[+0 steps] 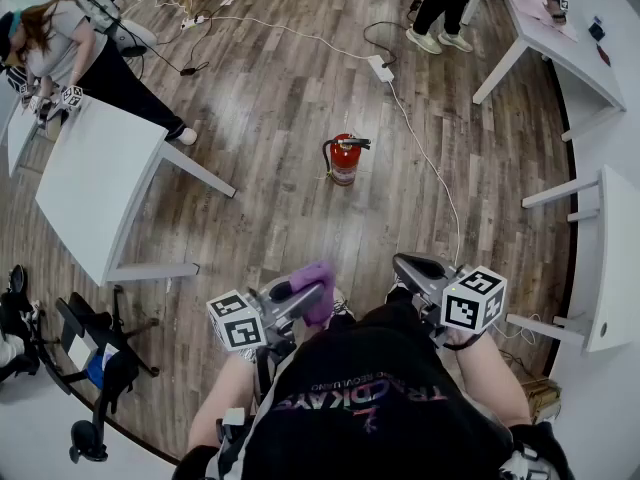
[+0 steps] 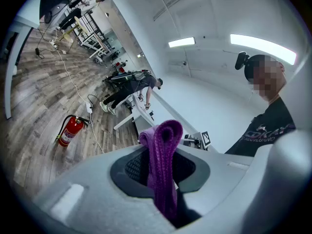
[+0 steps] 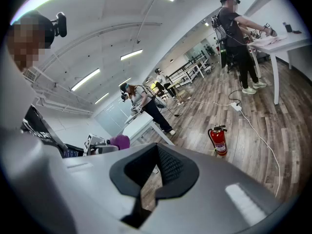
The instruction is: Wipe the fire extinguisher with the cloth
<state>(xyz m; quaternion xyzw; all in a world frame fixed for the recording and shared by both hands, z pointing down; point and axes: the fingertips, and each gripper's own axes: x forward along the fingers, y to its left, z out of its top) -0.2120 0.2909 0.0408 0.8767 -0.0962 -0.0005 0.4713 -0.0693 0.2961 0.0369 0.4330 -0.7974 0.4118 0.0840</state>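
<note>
The left gripper (image 2: 162,182) is clenched on the folded purple cloth (image 2: 164,147), held close to the body; the right gripper (image 3: 146,177) has its jaws together with nothing between them. The extinguisher (image 1: 343,160) stands upright on the wood floor, well ahead of both. Wiping has not begun, so this looks like the approach. The next move calls for stepping closer and lowering the cloth onto the red cylinder.

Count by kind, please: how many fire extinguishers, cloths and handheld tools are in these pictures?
fire extinguisher: 1
purple cloth: 1
tools: 2 (left tool, right tool)
Total: 4
</note>
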